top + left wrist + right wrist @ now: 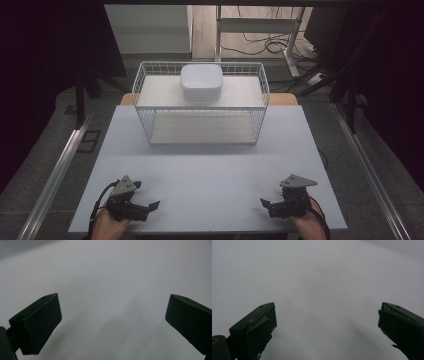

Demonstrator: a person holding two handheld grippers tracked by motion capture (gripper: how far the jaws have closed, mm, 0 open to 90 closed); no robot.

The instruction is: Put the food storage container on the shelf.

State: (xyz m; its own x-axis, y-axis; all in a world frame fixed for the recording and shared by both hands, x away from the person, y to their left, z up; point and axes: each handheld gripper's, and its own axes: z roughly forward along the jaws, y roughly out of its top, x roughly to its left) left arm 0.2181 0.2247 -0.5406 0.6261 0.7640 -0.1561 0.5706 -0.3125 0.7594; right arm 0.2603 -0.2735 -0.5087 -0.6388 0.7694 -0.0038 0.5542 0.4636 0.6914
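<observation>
Desk (pixel 210 170), pale grey and flat, carries a white wire basket (pixel 150 120) at its far middle; a white, rounded-square plastic bowl (pixel 201 81) sits on the basket's upper shelf. My left hand-held gripper (pixel 150 197) rests at the near left corner, jaws spread wide with bare desk between them. My right hand-held gripper (pixel 267 197) rests at the near right corner, likewise spread and holding nothing. Both lie well apart from basket and bowl.
</observation>
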